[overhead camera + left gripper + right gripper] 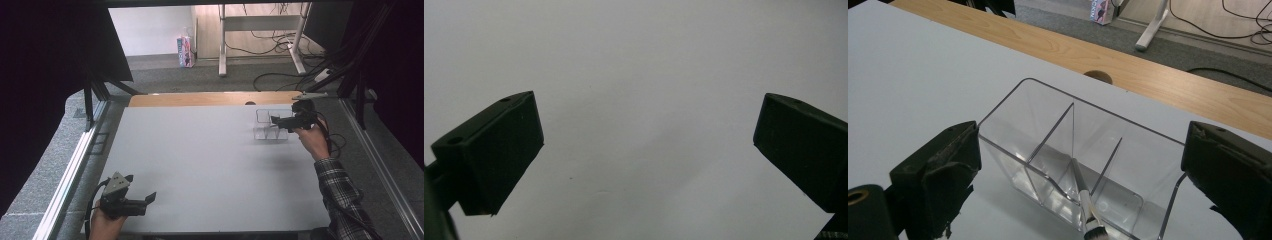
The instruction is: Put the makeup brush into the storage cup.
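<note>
The right claw stands wide, its jaws astride a clear divided organiser near the desk's far right corner. A small brush leans inside a front compartment. The left claw also gapes wide, holding nothing, above bare desk at the near left corner.

Glossy clear plastic organizer, matt grey tabletop, wooden edge strip

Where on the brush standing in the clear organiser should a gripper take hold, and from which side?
Grip the brush by its bristle end, coming down from above: it leans in a narrow compartment of the clear organiser, whose walls block any sideways approach. The right gripper hovers nearest, open.
</note>
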A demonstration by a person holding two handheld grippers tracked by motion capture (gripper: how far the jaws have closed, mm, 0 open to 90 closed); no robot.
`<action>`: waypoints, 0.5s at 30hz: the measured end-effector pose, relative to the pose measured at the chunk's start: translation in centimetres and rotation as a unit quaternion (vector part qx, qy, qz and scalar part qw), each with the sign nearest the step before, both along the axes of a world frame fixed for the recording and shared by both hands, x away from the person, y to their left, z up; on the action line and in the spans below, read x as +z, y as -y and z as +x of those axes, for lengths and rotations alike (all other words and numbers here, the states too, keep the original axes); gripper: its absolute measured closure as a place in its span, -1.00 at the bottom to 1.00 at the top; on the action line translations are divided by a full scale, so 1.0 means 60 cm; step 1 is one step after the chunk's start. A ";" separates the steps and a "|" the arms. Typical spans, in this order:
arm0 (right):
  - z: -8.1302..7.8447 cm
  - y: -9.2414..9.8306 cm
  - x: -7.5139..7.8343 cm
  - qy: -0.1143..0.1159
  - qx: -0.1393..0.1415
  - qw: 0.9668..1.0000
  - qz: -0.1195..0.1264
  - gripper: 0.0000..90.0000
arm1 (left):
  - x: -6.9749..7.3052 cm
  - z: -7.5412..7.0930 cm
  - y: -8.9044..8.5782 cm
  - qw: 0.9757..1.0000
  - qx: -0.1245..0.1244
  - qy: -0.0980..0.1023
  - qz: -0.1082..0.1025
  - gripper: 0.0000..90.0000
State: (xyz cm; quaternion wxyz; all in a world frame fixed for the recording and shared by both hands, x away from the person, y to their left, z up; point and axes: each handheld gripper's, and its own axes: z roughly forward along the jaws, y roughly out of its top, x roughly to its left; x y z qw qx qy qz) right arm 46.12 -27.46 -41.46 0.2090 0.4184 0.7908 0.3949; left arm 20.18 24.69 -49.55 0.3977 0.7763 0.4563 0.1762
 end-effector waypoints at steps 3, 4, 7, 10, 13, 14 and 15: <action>-0.007 0.001 0.002 -0.001 0.002 1.000 -0.002 -0.95 | 0.000 0.000 0.000 1.000 0.000 0.000 0.000 -0.99; -0.009 0.001 0.003 -0.002 0.003 1.000 -0.002 -0.95 | 0.000 0.000 0.000 1.000 0.001 0.000 0.000 -0.99; -0.017 0.003 0.003 -0.001 0.004 1.000 -0.006 -0.95 | 0.000 0.000 0.000 1.000 0.001 0.000 0.000 -0.99; -0.025 0.004 0.002 -0.002 0.007 1.000 -0.004 -0.95 | 0.000 0.000 0.000 1.000 0.002 0.000 0.000 -0.99; -0.034 0.005 0.003 -0.001 0.009 1.000 -0.005 -0.95 | 0.000 0.000 0.000 1.000 0.002 0.000 0.001 -0.99; -0.036 0.005 0.003 -0.003 0.008 1.000 -0.004 -0.95 | 0.000 0.000 0.000 1.000 0.002 0.000 0.001 -0.99; -0.039 0.005 0.003 -0.005 0.009 1.000 -0.004 -0.95 | 0.000 0.000 0.001 1.000 0.002 0.000 0.001 -0.99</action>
